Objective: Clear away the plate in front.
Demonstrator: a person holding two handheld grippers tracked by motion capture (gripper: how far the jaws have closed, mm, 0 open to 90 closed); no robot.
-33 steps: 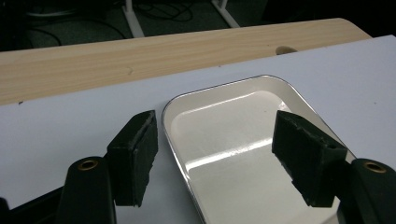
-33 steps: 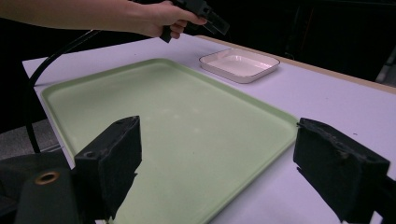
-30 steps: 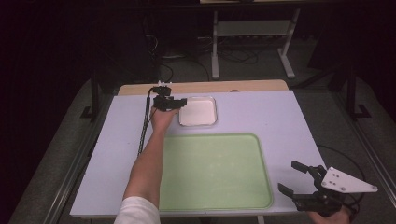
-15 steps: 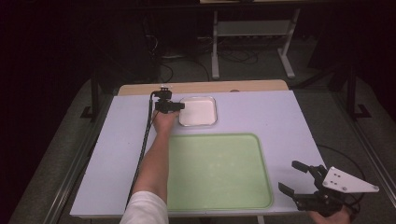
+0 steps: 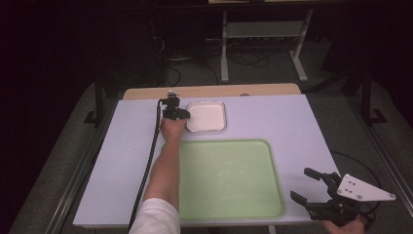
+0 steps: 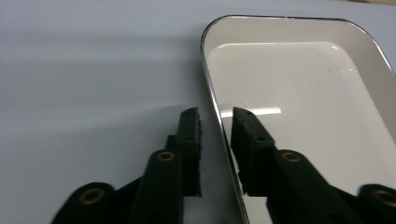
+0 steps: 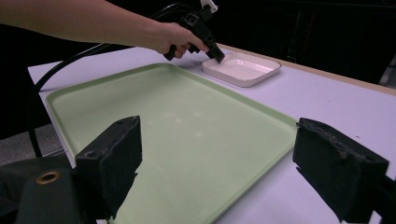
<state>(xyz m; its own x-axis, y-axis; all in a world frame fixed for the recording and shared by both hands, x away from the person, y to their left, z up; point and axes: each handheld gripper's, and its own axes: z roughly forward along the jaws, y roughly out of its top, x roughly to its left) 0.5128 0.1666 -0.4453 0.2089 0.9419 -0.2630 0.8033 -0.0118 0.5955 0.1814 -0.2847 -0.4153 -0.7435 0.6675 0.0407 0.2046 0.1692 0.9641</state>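
A small white enamel tray [image 5: 207, 117] with a dark rim lies at the back middle of the pale table. My left gripper [image 5: 182, 113] is at its left rim. In the left gripper view the jaws [image 6: 215, 116] straddle that rim, one outside on the table and one inside the tray [image 6: 299, 93], with a narrow gap left between them. My right gripper [image 5: 301, 183] hangs wide open at the table's front right corner, with nothing between its jaws [image 7: 219, 140]. In the right gripper view the left gripper [image 7: 218, 57] touches the white tray [image 7: 240, 67].
A large pale green tray [image 5: 229, 180] lies in the front middle of the table, between the two grippers, and it holds nothing. The left gripper's black cable [image 5: 148, 165] runs along the forearm. A metal rack [image 5: 263, 34] stands on the floor beyond the table.
The left gripper has settled a little lower and nearer at the white tray's left rim, and the forearm has shifted right. The right gripper has stayed in place.
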